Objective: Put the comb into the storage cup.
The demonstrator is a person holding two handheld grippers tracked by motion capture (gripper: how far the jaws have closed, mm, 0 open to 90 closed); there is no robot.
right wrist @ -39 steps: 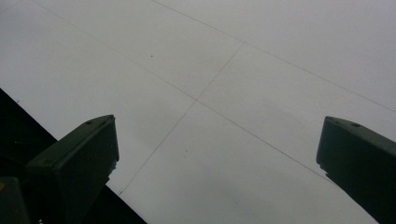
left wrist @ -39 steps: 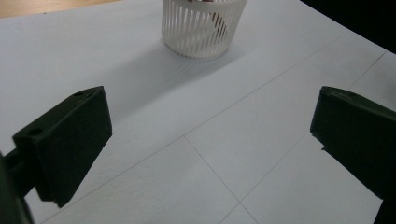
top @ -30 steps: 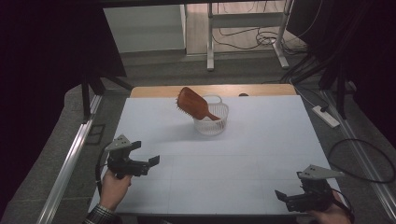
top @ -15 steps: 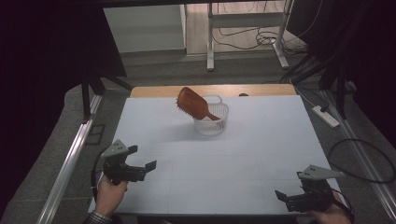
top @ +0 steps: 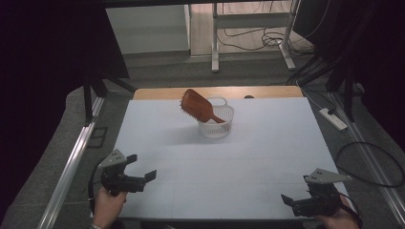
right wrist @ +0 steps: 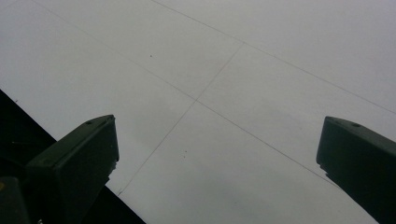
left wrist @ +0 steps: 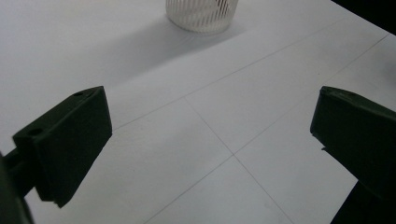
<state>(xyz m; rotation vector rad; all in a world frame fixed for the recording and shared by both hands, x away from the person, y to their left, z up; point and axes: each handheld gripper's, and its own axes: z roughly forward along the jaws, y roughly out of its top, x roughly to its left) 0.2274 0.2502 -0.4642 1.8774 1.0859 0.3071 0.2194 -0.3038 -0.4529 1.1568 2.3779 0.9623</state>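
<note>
I held both grippers, left [top: 143, 179] and right [top: 292, 202], jaws spread; the brown wooden hairbrush [top: 198, 107] leaned from the white slatted basket [top: 217, 125], liable to tip if nudged.

The white table [top: 267, 157], crossed by thin grid lines, has a bare wooden strip [top: 157, 92] along its far edge. Off its right edge a white power strip [top: 333, 119] lies on the grey floor, near a black cable loop [top: 377, 164] toward the near right corner. Beyond the far edge stand the white legs of a metal frame [top: 215, 38] with tangled cables [top: 258, 40] between them, and an aluminium rail [top: 71, 167] runs along the table's left edge.
</note>
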